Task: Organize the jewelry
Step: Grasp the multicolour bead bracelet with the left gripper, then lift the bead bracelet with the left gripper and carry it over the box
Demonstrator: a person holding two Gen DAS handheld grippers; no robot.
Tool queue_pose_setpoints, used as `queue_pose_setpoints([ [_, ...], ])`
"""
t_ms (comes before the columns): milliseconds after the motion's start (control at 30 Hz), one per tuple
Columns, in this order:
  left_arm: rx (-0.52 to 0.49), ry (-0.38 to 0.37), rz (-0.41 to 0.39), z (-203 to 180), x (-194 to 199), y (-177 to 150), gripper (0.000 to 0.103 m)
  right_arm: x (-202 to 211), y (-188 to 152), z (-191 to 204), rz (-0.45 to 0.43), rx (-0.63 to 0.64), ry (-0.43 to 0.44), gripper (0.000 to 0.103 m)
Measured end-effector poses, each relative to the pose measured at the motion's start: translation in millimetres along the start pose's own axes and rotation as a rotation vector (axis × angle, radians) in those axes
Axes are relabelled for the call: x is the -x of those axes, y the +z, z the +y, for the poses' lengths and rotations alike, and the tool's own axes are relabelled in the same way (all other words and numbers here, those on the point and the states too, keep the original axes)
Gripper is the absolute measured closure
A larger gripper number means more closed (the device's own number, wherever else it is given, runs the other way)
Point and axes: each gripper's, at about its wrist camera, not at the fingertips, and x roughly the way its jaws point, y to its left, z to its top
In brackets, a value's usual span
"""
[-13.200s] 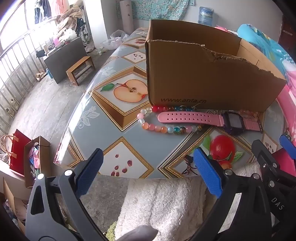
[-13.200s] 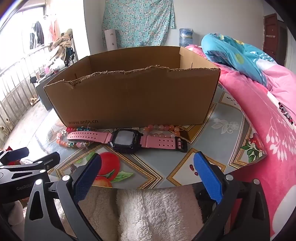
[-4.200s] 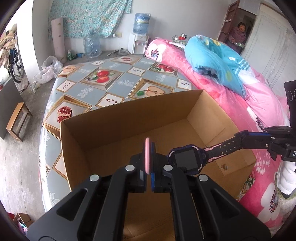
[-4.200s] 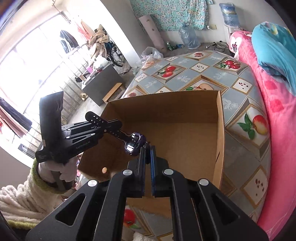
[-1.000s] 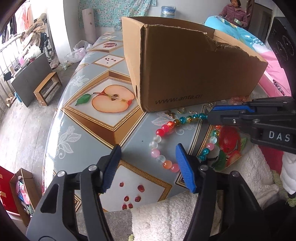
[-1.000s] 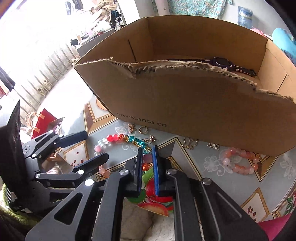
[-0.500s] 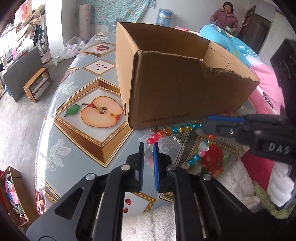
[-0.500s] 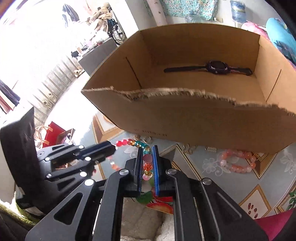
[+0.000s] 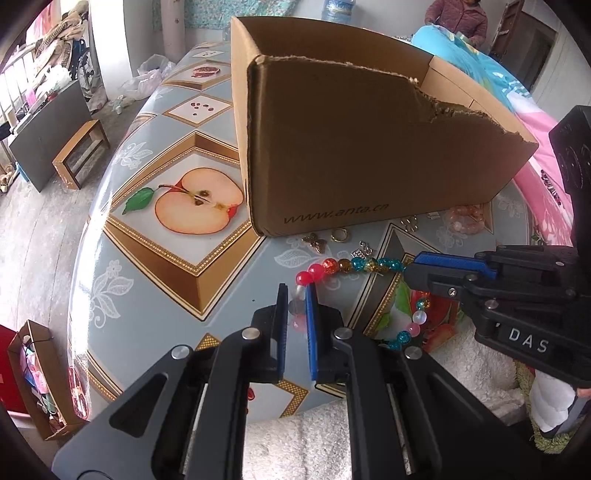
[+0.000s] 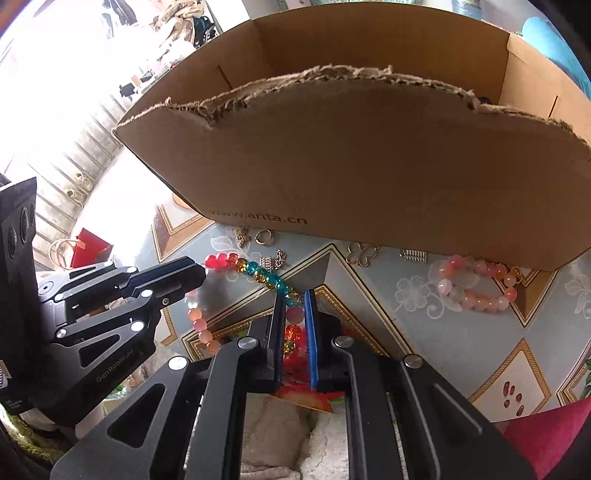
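Note:
A string of coloured beads (image 9: 354,265) hangs stretched between both grippers just above the table. My left gripper (image 9: 295,299) is shut on its red and clear end. My right gripper (image 9: 410,266) is shut on the teal and gold part. In the right wrist view the right gripper (image 10: 294,308) pinches the beads (image 10: 258,272), and the left gripper (image 10: 202,275) holds the red end at the left. The torn-rimmed cardboard box (image 9: 369,147) stands just behind; its front wall (image 10: 369,155) hides most of the inside. A pink bead bracelet (image 10: 476,284) lies by the box.
Small metal charms lie along the box's front: a butterfly (image 9: 314,242), a ring (image 9: 339,234), a wire butterfly (image 10: 362,253), a clasp (image 10: 413,254). The fruit-patterned table (image 9: 147,258) curves off at the left above the floor. Pink bedding (image 9: 543,155) is on the right, a person (image 9: 458,18) behind.
A second ago the left jaws stood open around the beads lying on the table. They have since shut on the string, which now hangs taut between both grippers.

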Motion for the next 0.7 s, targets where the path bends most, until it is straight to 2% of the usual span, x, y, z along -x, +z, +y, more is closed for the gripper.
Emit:
queue_pose_setpoints([
  [300, -0.022, 0.024, 0.022, -9, -5, 2, 0.095, -13, -2, 20, -0.006, 0.067, -0.064, 0.092],
  [700, -0.019, 0.044, 0.022, -15, -10, 6, 0.094, -16, -1, 24, -0.015, 0.02, -0.034, 0.092],
])
